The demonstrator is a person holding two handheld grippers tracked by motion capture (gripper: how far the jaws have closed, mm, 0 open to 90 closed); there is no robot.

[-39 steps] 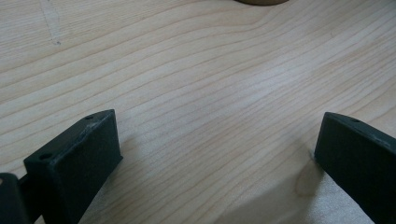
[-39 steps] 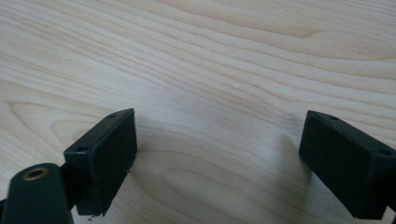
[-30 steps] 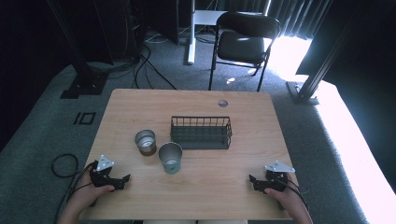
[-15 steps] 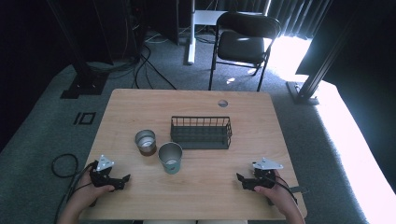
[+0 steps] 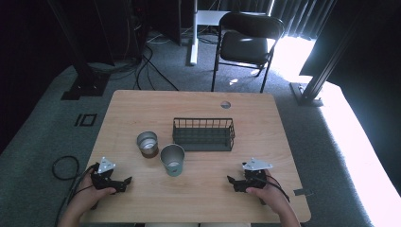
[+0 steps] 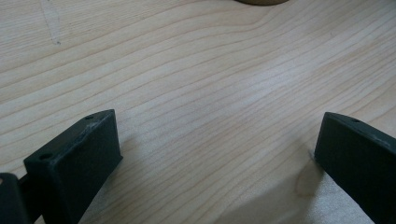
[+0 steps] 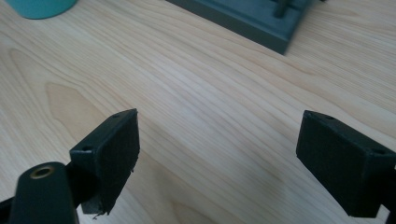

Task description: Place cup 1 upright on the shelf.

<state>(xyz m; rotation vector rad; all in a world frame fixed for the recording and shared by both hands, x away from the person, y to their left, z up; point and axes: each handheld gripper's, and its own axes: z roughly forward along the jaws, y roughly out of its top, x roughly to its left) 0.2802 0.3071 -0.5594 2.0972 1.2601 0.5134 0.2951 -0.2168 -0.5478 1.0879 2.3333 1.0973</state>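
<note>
Nearest the person, the left gripper (image 5: 124,181) is held low over the table (image 5: 208,201), its jaws spread wide with bare wood between them and nothing gripped. The right gripper (image 5: 232,182) is held just as low at the other side, jaws likewise wide apart and empty, and wood grain is seen between the fingers (image 7: 109,156) in the right gripper view. Beyond the left gripper's fingers (image 6: 79,154), ahead and to their right, the teal cup (image 5: 172,160) is found standing upright, near but not touched. Just past it the metal cup (image 5: 147,143) is seen, upright and close beside the teal one. Ahead of the right gripper's fingertips, to their left, the wire basket (image 5: 204,134) is set, well apart from both grippers. Farthest off, a black chair (image 5: 246,43) is placed beyond the table's far edge.
</note>
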